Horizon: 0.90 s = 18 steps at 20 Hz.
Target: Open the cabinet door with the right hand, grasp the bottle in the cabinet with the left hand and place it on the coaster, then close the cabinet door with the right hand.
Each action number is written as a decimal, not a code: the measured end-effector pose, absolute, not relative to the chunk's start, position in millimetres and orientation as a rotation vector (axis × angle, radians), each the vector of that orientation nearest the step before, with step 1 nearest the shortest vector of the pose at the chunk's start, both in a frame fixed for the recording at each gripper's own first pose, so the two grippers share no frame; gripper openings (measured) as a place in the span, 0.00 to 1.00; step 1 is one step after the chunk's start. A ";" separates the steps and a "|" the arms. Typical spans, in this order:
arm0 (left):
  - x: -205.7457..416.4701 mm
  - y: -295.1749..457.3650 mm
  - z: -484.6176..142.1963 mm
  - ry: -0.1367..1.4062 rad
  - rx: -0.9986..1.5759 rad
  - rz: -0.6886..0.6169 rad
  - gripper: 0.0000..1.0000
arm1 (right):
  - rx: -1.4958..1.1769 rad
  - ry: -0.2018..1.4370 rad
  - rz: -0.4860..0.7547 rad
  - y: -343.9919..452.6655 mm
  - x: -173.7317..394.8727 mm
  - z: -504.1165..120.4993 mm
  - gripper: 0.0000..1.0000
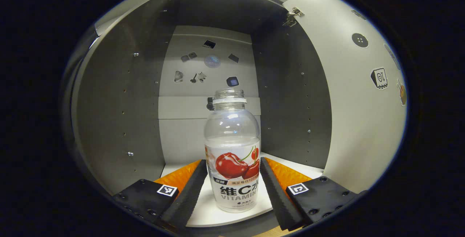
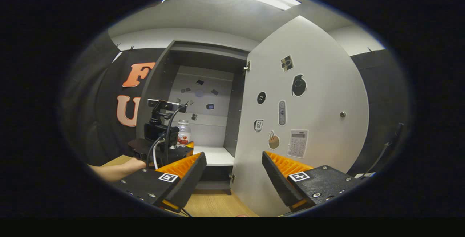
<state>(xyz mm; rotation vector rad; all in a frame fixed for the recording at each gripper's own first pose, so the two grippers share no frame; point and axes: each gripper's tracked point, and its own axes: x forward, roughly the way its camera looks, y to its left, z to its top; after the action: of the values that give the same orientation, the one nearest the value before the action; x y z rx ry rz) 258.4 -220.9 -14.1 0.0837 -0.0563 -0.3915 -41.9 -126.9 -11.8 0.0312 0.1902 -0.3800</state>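
The left gripper (image 1: 232, 186) has its two fingers on either side of the bottle (image 1: 232, 149), inside the open cabinet (image 1: 120, 120).

The fingers sit very close to the bottle's sides, but I cannot tell if they press on it. The bottle stands up straight on the white shelf (image 1: 203, 211), with no cap on top. The cabinet door (image 1: 356, 113) is swung wide open on the right, with stickers on it. The right gripper (image 2: 234, 173) has its fingers wide apart, holding nothing, near the door (image 2: 308, 120). Farther off, a hand (image 2: 125, 167) holds the left gripper (image 2: 167, 146) by the bottle (image 2: 183, 133).
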 end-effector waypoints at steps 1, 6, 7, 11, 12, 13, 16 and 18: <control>258.7 -221.0 -13.6 -0.057 0.083 -0.390 0.95 | 0.030 0.190 -0.379 -127.0 -44.0 -11.8 0.94; 254.8 -218.4 -9.0 -0.067 0.091 -0.373 0.88 | 0.037 0.176 -0.374 -129.3 -46.8 -8.2 0.95; 254.7 -217.8 -8.4 -0.067 0.093 -0.369 0.87 | 0.038 0.174 -0.370 -129.0 -48.1 -7.6 0.95; 246.6 -216.7 -6.7 -0.074 0.066 -0.378 0.86 | 0.034 0.166 -0.361 -132.7 -56.2 -3.4 0.95; 242.0 -215.4 -6.8 -0.076 0.064 -0.379 0.84 | 0.033 0.160 -0.359 -134.0 -59.0 -1.0 0.95; 237.3 -213.7 -5.3 -0.081 0.065 -0.375 0.84 | 0.033 0.154 -0.357 -135.2 -61.8 1.1 0.95; 216.2 -209.9 5.2 -0.112 0.070 -0.370 0.84 | 0.043 0.143 -0.339 -132.9 -73.8 4.9 0.93; 200.6 -207.0 10.3 -0.130 0.087 -0.359 0.84 | 0.051 0.136 -0.321 -130.9 -82.7 6.1 0.93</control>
<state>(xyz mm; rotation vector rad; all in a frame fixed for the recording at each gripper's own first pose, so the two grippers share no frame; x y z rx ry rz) 200.6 -207.0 10.3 0.0867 -0.1301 -0.3592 -82.7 -130.9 6.1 0.0515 0.1363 -0.3212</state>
